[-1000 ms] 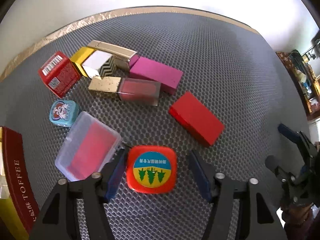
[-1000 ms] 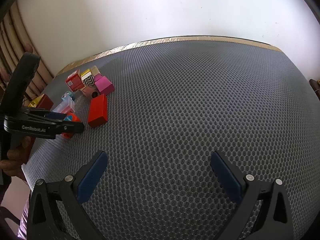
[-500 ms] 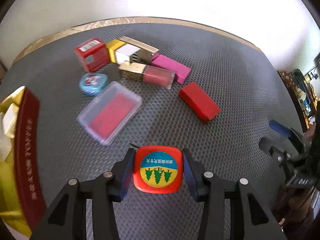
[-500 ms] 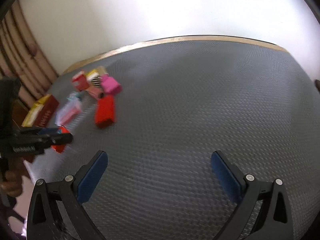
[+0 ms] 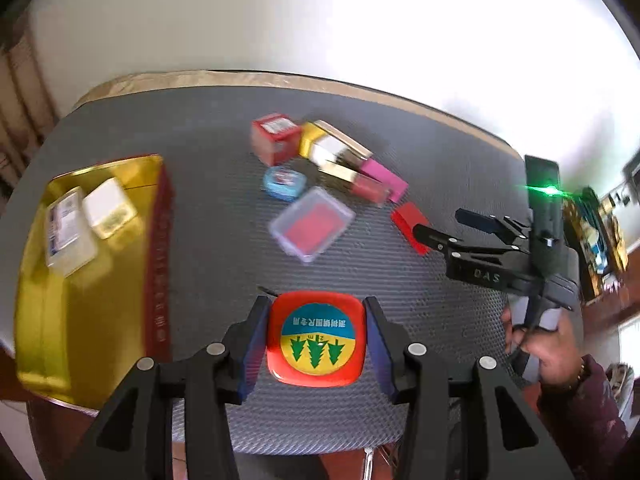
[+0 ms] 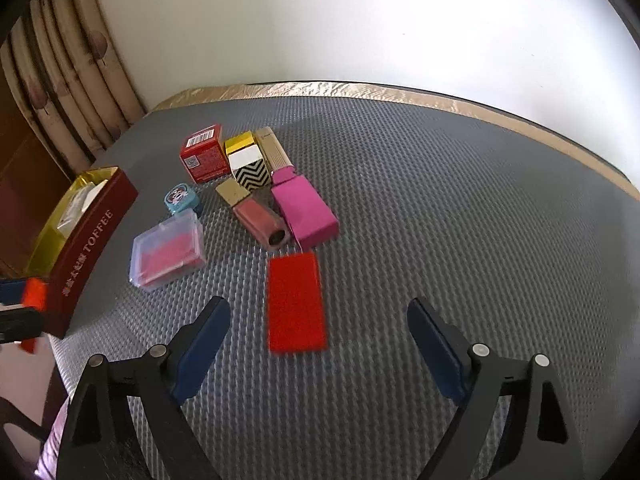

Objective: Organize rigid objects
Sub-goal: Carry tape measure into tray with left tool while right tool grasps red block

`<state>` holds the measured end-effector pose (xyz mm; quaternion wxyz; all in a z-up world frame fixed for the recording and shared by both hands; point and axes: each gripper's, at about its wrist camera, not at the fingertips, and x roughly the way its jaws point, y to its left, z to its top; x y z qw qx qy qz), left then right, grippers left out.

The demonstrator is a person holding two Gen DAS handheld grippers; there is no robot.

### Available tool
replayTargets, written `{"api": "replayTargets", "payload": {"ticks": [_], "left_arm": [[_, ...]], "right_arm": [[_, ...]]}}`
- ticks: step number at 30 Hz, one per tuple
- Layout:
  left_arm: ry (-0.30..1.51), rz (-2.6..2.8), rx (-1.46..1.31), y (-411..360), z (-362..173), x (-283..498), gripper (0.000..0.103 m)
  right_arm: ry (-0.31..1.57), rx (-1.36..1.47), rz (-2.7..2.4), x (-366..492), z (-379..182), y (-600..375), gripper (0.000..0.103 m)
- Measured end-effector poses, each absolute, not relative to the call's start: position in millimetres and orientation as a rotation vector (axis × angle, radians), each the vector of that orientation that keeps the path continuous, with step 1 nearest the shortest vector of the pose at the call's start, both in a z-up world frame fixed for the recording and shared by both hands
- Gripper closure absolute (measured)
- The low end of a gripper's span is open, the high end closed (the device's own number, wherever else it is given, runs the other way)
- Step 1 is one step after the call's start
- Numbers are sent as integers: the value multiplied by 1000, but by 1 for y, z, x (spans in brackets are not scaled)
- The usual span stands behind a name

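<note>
Grey honeycomb mat on the table (image 6: 400, 184), white wall behind. My left gripper (image 5: 316, 338) has its jaws clamped on the orange tape-measure case (image 5: 316, 340), held clear of the mat; the toffee tin (image 5: 92, 264) lies to its left. My right gripper (image 6: 316, 356) has jaws closing, nothing gripped. The red box (image 6: 295, 302) lies between them, a little ahead, long axis running along my pointing line, so its 2 long sides face the jaws.

Nine small rigid items: eight on the mat (image 6: 400, 200), clustered toward ten o'clock, and one orange-red square case (image 5: 316, 338) clamped in a gripper. One open gold toffee tin (image 6: 86, 240) at nine o'clock holds two pale packets (image 5: 86, 216).
</note>
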<state>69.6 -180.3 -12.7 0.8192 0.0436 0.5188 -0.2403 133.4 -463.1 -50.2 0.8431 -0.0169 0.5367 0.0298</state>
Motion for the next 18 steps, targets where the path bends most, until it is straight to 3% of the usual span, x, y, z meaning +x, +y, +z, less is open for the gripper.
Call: {"api": "replayTargets", "payload": {"ticks": [3, 5, 8, 10, 18], "left_arm": [[1096, -472, 67, -157, -2, 71, 56], [1084, -429, 59, -139, 4, 69, 56], [1063, -350, 51, -105, 13, 75, 56], [1057, -285, 50, -83, 13, 84, 56], [1105, -142, 73, -42, -26, 129, 56]], "right_arm": [[1160, -74, 60, 145, -57, -455, 17], [1204, -112, 53, 153, -68, -450, 34], [1227, -198, 44, 156, -75, -439, 53], [1230, -225, 54, 156, -74, -433, 76], [1221, -197, 47, 136, -62, -437, 76]]}}
